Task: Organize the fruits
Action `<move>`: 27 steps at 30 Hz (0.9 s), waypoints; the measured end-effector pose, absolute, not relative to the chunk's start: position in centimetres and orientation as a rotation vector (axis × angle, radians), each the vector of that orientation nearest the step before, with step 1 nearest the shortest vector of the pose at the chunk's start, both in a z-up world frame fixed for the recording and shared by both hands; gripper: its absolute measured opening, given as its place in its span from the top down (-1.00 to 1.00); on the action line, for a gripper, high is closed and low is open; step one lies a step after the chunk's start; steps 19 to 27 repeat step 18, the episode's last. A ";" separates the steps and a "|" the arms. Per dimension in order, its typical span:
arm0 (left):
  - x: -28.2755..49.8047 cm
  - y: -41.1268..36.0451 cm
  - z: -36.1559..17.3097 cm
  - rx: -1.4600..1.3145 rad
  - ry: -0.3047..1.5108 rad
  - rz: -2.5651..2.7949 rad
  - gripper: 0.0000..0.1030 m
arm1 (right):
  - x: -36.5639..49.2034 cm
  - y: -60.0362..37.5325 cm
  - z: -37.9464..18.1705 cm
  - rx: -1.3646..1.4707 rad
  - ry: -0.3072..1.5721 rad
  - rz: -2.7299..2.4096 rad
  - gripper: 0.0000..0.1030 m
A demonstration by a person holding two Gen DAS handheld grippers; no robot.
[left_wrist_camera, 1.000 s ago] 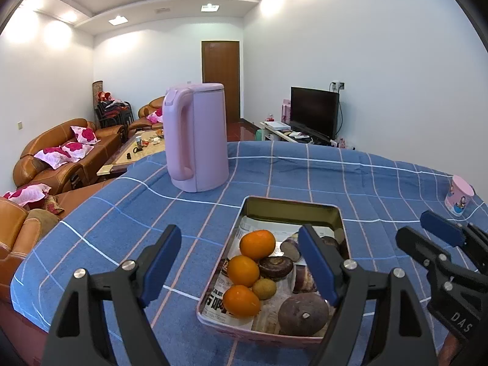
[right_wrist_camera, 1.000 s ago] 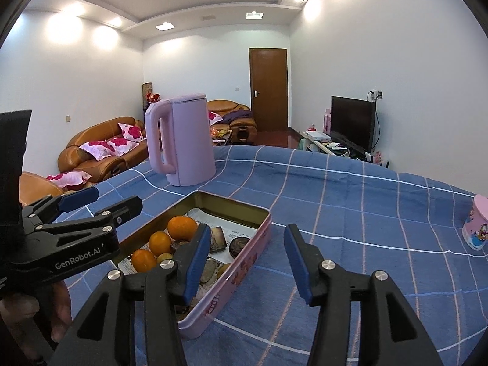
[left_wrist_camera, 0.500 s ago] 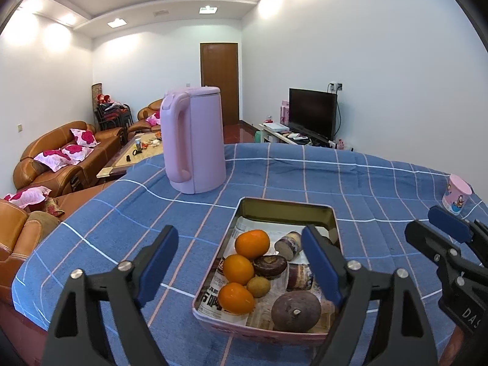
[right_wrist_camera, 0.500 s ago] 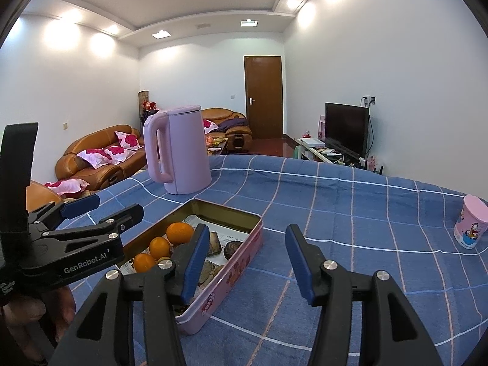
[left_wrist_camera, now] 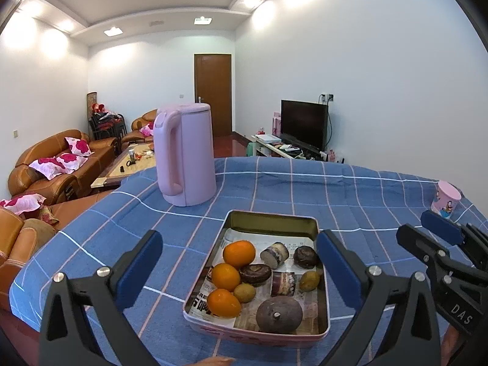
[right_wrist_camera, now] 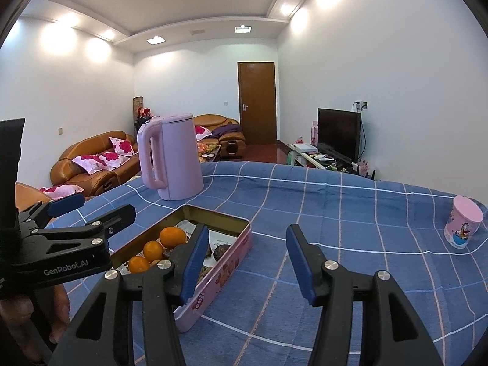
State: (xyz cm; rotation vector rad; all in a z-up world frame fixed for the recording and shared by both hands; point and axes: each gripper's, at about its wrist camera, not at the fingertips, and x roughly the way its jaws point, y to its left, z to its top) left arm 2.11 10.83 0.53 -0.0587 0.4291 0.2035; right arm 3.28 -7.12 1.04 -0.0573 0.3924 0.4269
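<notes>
Pink rectangular metal tin point(left_wrist_camera: 270, 224) on blue checked-cloth surface point(left_wrist_camera: 350, 195) holds three oranges point(left_wrist_camera: 238, 253) and dark fruits, hard to identify. Left tongs point(left_wrist_camera: 239, 262) opening wide, empty, above tin. Right tongs point(right_wrist_camera: 245, 257) spread, empty, their left finger hiding part of tin.

1. Brightly and evenly lit by recessed ceiling lights point(left_wrist_camera: 202, 20); blown-out glare patches on upper walls.
2. Soft, faint shadows under the tin point(left_wrist_camera: 271, 221) ahead of the left gripper point(left_wrist_camera: 238, 259).
3. Strong fisheye bending toward edges; dark vignette in corners.
4. Sharp throughout; no motion blur noted.
</notes>
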 end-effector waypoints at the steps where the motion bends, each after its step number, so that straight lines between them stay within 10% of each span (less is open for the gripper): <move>1: 2.1 10.8 0.6 -0.061 0.430 0.200 -1.00 | 3.2 -7.2 1.0 -0.057 0.391 0.426 -0.06; 27: 2.1 10.0 0.7 -0.041 0.437 0.198 -1.00 | 2.7 -8.6 0.9 -0.049 0.394 0.415 -0.07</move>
